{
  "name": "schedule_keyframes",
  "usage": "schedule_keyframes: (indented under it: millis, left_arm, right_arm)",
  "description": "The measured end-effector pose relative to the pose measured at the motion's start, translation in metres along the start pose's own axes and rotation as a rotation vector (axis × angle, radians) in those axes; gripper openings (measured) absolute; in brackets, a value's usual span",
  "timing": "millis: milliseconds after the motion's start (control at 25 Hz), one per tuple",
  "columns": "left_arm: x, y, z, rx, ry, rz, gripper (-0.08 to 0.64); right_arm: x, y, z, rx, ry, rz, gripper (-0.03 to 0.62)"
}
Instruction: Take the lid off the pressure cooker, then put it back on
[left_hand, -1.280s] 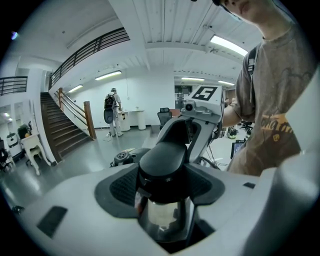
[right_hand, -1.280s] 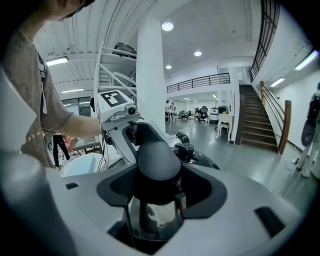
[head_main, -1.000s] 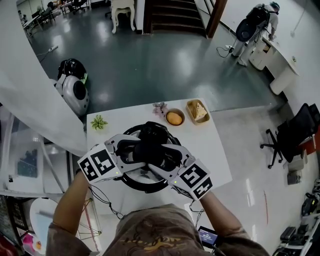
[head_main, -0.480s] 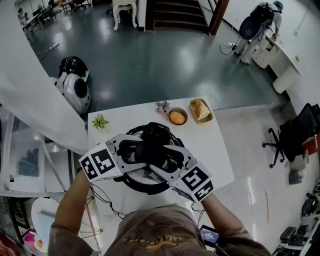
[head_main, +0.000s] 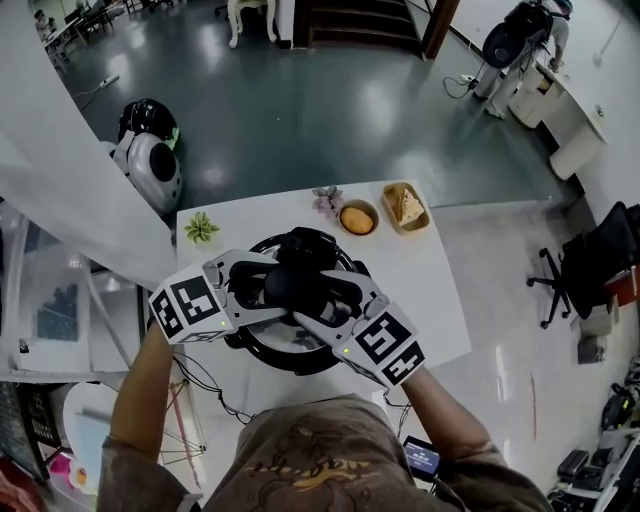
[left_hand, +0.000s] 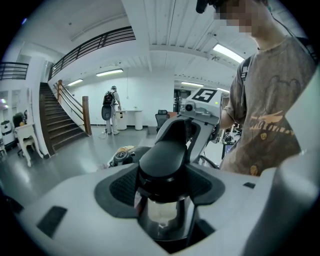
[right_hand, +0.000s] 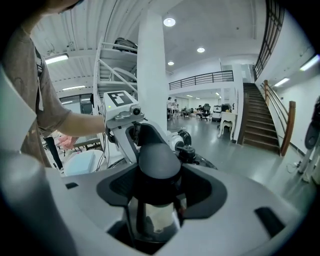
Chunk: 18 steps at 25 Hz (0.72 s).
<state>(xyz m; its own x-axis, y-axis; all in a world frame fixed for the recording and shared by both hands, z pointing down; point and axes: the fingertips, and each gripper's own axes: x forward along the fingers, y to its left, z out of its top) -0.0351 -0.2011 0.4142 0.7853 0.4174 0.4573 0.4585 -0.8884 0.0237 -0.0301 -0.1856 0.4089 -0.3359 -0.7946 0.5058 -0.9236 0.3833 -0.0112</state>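
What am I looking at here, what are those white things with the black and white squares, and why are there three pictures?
A person holds a two-jaw gripper in each hand; the cubes with squares are part of those grippers. The head view looks down from a camera on the person's head. The other two pictures come from cameras riding on each gripper, looking along its jaws. On the white table stands a black pressure cooker. Beyond it are a small green plant, a bowl holding something orange, and a tray of food. The left gripper and right gripper are both closed on the lid handle, from opposite sides.
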Motion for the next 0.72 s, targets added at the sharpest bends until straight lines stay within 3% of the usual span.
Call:
schedule_keyframes:
  millis: [360,720]
  left_arm:
    - [0.0026,-0.0018,0.0008,0.001,-0.009,0.024,0.276]
    - [-0.0007,-0.0049,-0.0026,-0.031,-0.010,0.077,0.275]
  right_arm:
    - [-0.0029,0.0000,-0.0023,-0.017,-0.017,0.003,0.268]
    - [-0.0009,0.0043,-0.0033,-0.034,-0.002,0.095,0.267]
